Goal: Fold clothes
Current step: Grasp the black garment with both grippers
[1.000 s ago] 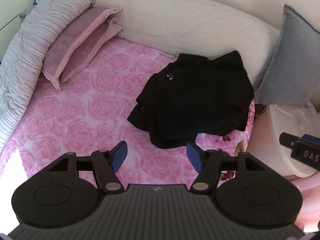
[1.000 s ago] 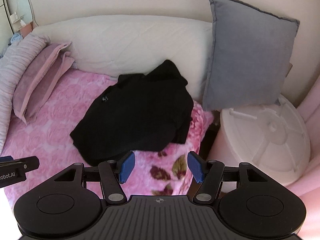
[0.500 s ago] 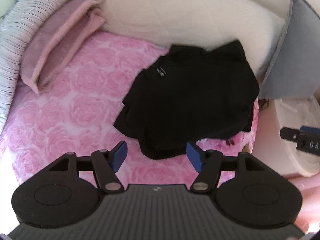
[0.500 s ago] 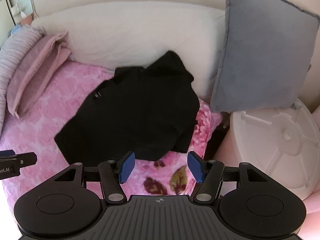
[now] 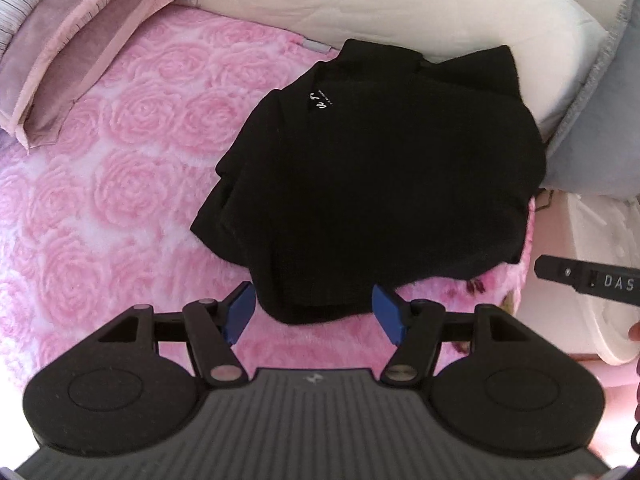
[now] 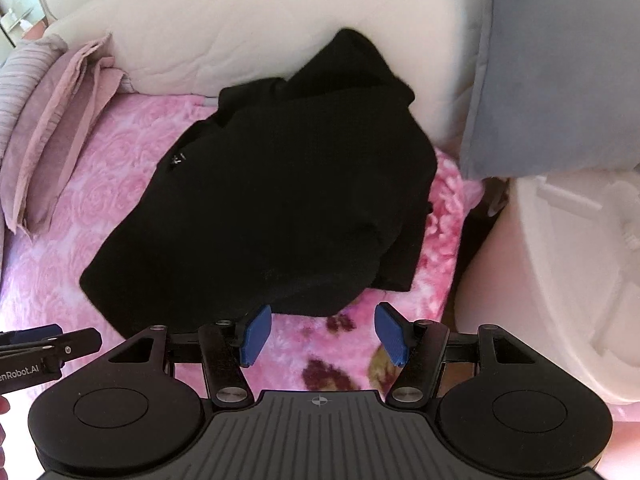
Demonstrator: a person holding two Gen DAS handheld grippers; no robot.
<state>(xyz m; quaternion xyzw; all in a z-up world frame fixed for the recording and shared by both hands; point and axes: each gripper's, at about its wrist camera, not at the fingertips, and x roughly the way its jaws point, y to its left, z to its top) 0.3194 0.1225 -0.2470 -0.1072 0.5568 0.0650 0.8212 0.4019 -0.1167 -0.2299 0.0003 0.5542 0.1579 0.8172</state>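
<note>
On bed, near R edge: black garment (image 5: 372, 184) lay crumpled on pink rose-pattern blanket (image 5: 120, 168), not flat; far part rode up against cream bolster (image 5: 400, 8).
Garment detail: small white-print label (image 5: 320, 101) visible near collar, L wrist view; layers overlapped at L side, lower hem bunched toward cameras.
Garment, R wrist view: same black garment (image 6: 272, 184) filled centre; one corner climbed the bolster (image 6: 256, 28); R edge hung close to bed's edge.
Left hand-held gripper (image 5: 316, 314): jaws spread wide, nothing btwn blue pads (image 5: 239, 314); hovered just short of garment's near hem, hem btwn the pads' line of sight. Contact w/ cloth: could not tell.
Right hand-held gripper (image 6: 323, 334): jaws also wide apart, empty; blue pads (image 6: 255, 334) at garment's near-R hem, L pad at or over the hem edge, touching or not unclear.
Cross-views: R unit's body seen at R edge of L view; L unit's at L edge of R view.
Surroundings: pink pillows (image 5: 76, 44) at L; grey cushion (image 6: 560, 72) upright at R, against bolster; white round tub (image 6: 572, 288) beside bed, below cushion.
</note>
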